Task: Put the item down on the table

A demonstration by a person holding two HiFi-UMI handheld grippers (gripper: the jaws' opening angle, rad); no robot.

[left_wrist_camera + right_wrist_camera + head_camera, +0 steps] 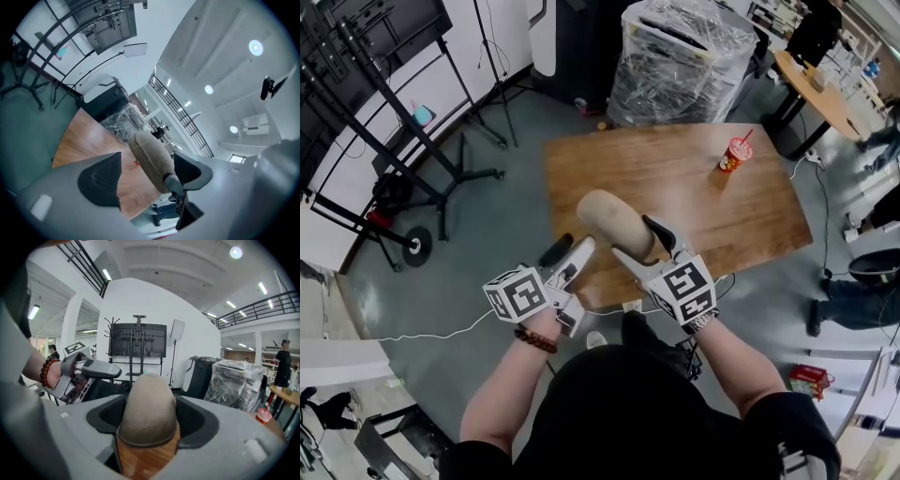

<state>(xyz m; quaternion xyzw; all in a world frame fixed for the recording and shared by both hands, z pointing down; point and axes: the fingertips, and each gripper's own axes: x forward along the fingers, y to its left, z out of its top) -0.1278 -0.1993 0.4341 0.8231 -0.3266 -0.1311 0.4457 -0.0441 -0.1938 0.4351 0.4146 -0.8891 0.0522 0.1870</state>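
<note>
A tan, oblong, shoe-shaped item (614, 223) hangs above the near edge of the wooden table (703, 211). My right gripper (642, 246) is shut on its near end. In the right gripper view the item (149, 413) fills the gap between the jaws, and both dark pads press on its sides. My left gripper (570, 255) is just left of the item, apart from it, with its jaws open. In the left gripper view the item (149, 157) shows ahead between the open jaws, with nothing touching the pads (101, 180).
A red cup with a straw (734, 155) stands at the table's far right. Behind the table is a plastic-wrapped bulky load (680, 56). Black stands and cables (422, 159) occupy the floor at left. A round table (820, 89) and people are at the right.
</note>
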